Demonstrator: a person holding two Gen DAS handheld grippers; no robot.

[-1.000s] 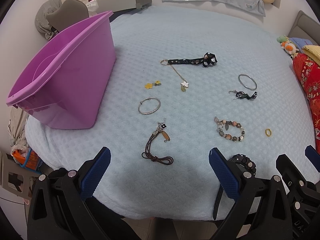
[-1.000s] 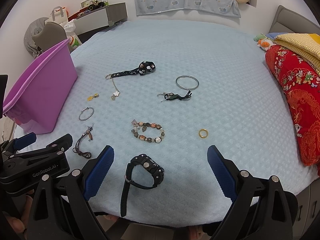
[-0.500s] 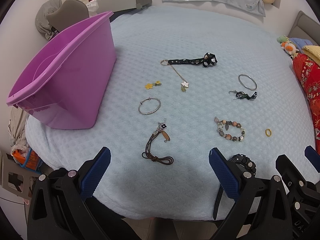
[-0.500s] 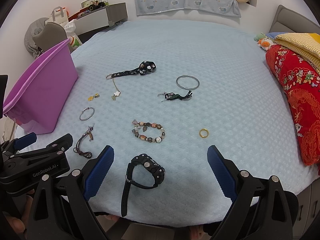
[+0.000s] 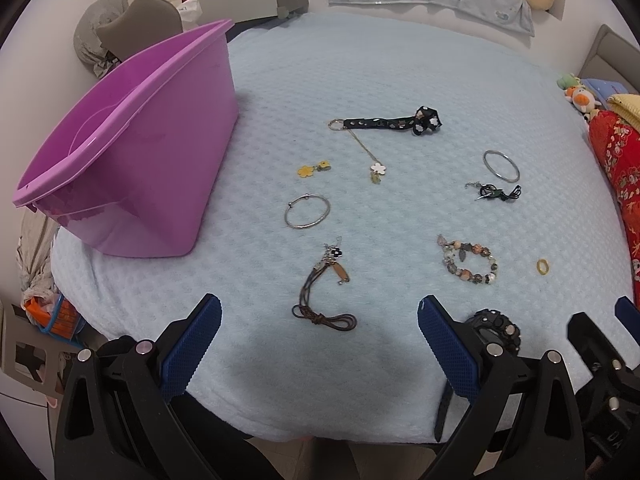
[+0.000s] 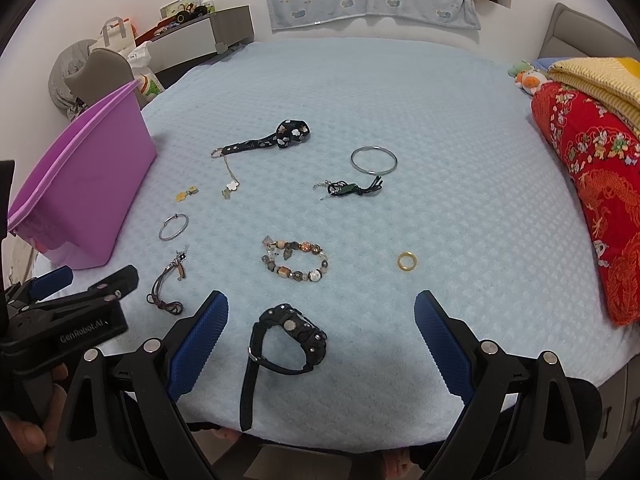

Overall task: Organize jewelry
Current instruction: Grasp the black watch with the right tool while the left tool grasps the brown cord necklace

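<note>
Low in both frames, our left gripper [image 5: 319,334] and right gripper [image 6: 321,330] gape wide, holding nothing. Jewelry lies scattered mid-frame: the black watch [image 6: 289,332] nearest, the gold ring [image 6: 407,261] lower right. We judge thin pieces may slip or sink into the soft blue quilted bedspread [image 6: 440,128]. A purple tub [image 5: 132,152] sits left, in a bedroom.

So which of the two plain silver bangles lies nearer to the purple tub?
The smaller silver bangle, beside the purple tub; the larger one lies far across.
</note>
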